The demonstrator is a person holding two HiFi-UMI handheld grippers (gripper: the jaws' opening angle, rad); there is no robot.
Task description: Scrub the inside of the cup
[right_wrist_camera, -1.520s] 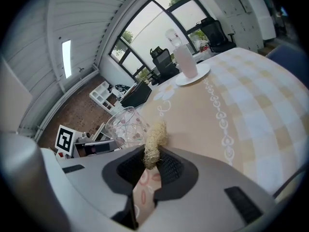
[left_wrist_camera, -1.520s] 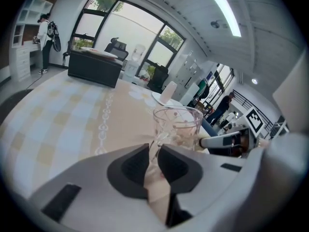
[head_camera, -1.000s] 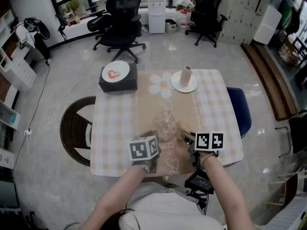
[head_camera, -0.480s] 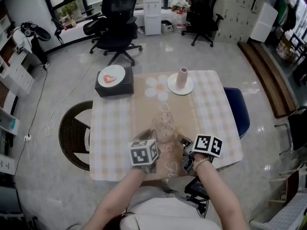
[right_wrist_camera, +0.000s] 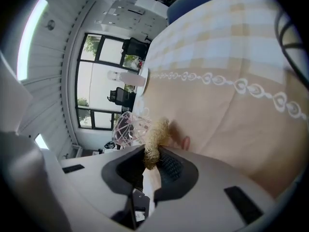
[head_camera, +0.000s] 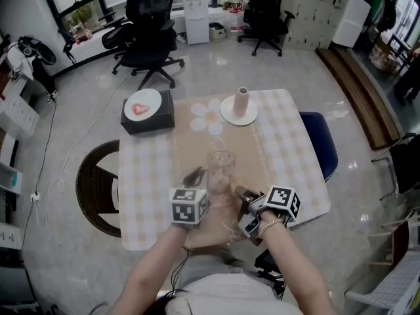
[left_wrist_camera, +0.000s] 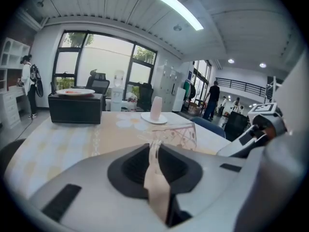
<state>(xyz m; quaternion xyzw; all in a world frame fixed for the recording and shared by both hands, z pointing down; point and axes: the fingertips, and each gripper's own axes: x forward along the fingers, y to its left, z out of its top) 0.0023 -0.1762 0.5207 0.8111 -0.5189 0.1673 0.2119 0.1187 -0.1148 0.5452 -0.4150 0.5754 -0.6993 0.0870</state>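
Note:
A clear glass cup (head_camera: 221, 167) with a faint pattern stands on the checked tablecloth near the table's front. My left gripper (head_camera: 195, 177) is at its left side. In the left gripper view the jaws (left_wrist_camera: 153, 151) pinch a thin clear part of the cup (left_wrist_camera: 177, 135), likely its handle, and they have just been closing a little on it. My right gripper (head_camera: 243, 193) is to the right of the cup, shut on a straw-coloured scrubber (right_wrist_camera: 155, 135). The scrubber's tuft sticks out next to the cup (right_wrist_camera: 129, 127), outside it.
A black box (head_camera: 147, 118) carrying a white plate stands at the table's back left. A white saucer with a pale tall vessel (head_camera: 241, 101) is at the back middle. A blue seat (head_camera: 320, 143) is right of the table, a woven chair (head_camera: 98, 179) left.
Both grippers have rolled about their own axes. The left one has shifted a little up and forward with the cup's side in its jaws. The right one stays beside the cup.

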